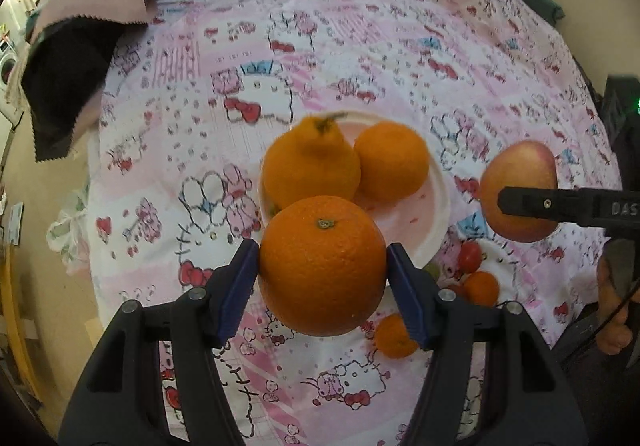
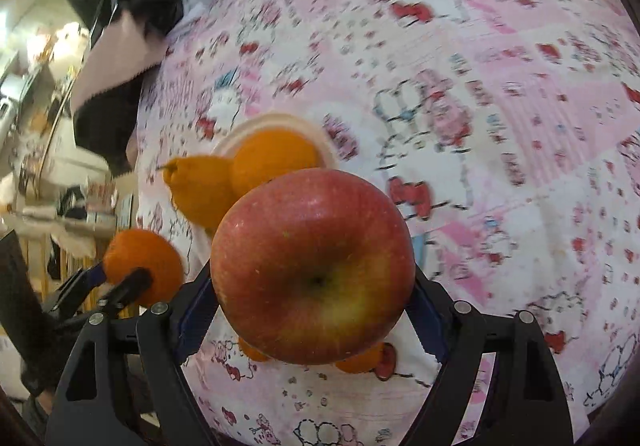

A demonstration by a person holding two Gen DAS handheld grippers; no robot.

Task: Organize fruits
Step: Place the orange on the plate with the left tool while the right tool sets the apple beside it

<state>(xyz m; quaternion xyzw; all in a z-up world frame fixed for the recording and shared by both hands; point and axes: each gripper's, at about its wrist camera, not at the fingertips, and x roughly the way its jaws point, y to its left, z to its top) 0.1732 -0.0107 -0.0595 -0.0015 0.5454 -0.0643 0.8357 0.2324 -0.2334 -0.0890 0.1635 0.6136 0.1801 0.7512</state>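
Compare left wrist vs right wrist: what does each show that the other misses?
Left wrist only: a red tomato and two small oranges beside the plate. Right wrist only: the apple's dimpled end, close up between the right gripper pads. Both: left gripper clamping the orange, two citrus on the pink plate, patterned cloth.

Both cams ride on the tools and look steeply down along the fingers at the pink patterned cloth (image 1: 360,46), really close up. Left wrist view sits left of the right one. They share the white plate (image 1: 436,202) (image 2: 280,122) and each catches the other tool.
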